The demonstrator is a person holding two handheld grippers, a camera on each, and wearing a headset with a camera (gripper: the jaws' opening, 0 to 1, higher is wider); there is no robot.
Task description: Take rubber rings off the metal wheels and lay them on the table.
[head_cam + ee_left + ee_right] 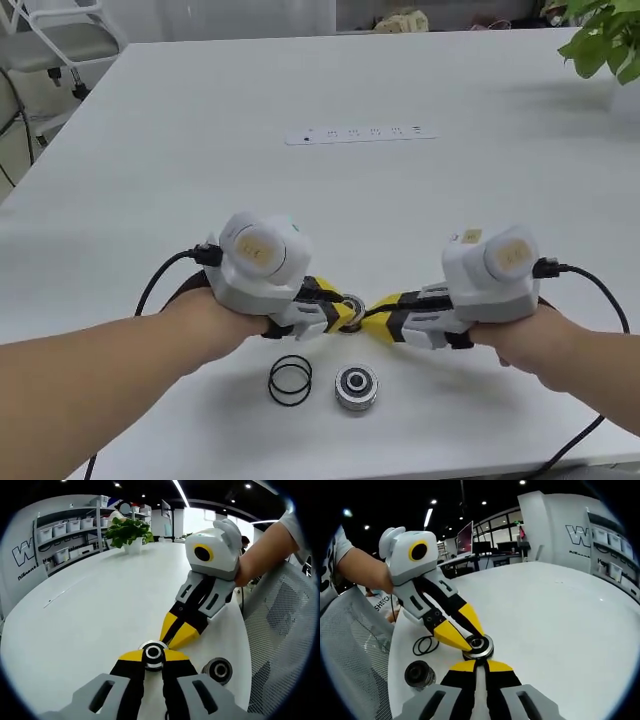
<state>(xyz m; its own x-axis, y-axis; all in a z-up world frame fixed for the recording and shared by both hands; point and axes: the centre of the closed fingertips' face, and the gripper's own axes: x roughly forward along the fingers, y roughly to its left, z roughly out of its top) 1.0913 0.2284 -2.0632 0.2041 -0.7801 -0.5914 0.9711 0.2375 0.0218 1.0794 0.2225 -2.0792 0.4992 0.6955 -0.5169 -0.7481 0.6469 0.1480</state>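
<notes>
A metal wheel (351, 305) is held just above the white table (330, 200) between both grippers. My left gripper (153, 656) is shut on this wheel (153, 651), one yellow fingertip on each side. My right gripper (480, 664) comes from the opposite side, its jaws pinched together on the dark rubber ring at the rim of the wheel (479, 646). In the head view the left gripper (337, 313) and right gripper (373, 312) meet tip to tip. Two loose black rubber rings (290, 380) lie overlapping on the table, with a second metal wheel (356, 387) beside them.
A flush socket strip (360, 134) sits mid-table, far behind the grippers. A potted plant (605, 40) is at the far right corner and a chair (60, 35) at the far left. Black cables trail from both grippers. The table's near edge lies just below the loose wheel.
</notes>
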